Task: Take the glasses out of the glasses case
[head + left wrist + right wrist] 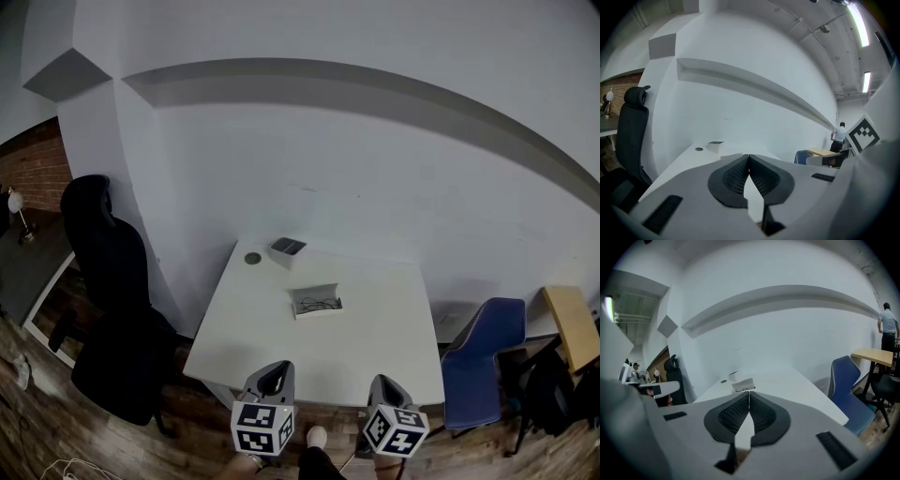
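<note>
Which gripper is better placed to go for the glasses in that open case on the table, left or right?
Probably right. The right gripper points straight at the glasses case, glasses visible just above its shut jaws. The left gripper, also shut, has no clear sight of it.

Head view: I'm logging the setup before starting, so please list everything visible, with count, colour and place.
table: one, white, centre.
glasses case: one, white, open, mid-table.
glasses: one pair, dark-framed, inside the case.
small box: one, white with a grey top, table's far edge.
round disc: one, dark, left of the box.
office chair: one, black, left of the table.
side chair: one, blue, right of the table.
desk: one, wooden, far right.
left gripper: one, grey, above the table's near edge, jaws together, empty.
right gripper: one, grey, beside it, jaws together, empty.
</note>
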The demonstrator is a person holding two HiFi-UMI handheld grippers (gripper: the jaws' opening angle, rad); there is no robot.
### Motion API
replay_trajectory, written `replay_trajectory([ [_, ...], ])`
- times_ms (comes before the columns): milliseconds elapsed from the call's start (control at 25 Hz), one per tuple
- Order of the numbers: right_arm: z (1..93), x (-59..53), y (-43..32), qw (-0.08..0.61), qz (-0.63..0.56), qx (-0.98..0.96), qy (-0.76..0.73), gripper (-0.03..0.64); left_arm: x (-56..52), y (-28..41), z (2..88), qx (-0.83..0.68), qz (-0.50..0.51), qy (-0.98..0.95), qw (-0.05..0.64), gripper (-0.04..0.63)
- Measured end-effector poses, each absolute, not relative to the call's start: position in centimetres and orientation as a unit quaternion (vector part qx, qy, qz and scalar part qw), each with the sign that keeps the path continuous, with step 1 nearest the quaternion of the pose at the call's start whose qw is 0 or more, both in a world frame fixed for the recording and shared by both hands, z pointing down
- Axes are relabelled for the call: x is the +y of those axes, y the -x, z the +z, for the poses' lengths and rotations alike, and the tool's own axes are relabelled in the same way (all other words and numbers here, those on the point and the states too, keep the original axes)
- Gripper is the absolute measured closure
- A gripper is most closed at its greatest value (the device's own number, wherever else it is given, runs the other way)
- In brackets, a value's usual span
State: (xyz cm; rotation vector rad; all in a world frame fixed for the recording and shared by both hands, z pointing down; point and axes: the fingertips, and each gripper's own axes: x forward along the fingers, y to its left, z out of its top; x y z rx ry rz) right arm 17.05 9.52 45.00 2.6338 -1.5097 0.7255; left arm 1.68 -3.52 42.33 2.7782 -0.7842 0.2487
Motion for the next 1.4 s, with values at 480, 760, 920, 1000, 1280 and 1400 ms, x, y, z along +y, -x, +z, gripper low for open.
replay_trajectory([
  [480, 44.4, 2.1, -24.6, -0.002, 0.236, -0.500, -0.833, 0.584, -9.7, -8.6, 41.3, -0.286, 0.086, -0.948, 0.113, 0.577],
  [760, 43.5, -2.0, -28.9, 0.000, 0.235, -0.516, -0.824, 0.584, -13.3, -12.7, 40.3, -0.303, 0.080, -0.943, 0.112, 0.577],
  [920, 43.5, -4.0, -31.1, 0.003, 0.235, -0.526, -0.817, 0.584, -14.9, -14.7, 40.5, -0.311, 0.082, -0.940, 0.115, 0.577],
  [1000, 43.6, -4.9, -32.0, 0.005, 0.239, -0.531, -0.813, 0.584, -15.6, -15.5, 40.7, -0.317, 0.086, -0.937, 0.118, 0.577],
  [1280, 45.5, -7.5, -33.8, 0.012, 0.262, -0.547, -0.795, 0.584, -17.1, -16.1, 42.8, -0.343, 0.114, -0.923, 0.129, 0.577],
  [1400, 46.6, -8.0, -33.3, 0.018, 0.277, -0.550, -0.788, 0.584, -17.3, -15.8, 43.9, -0.345, 0.128, -0.920, 0.138, 0.577],
])
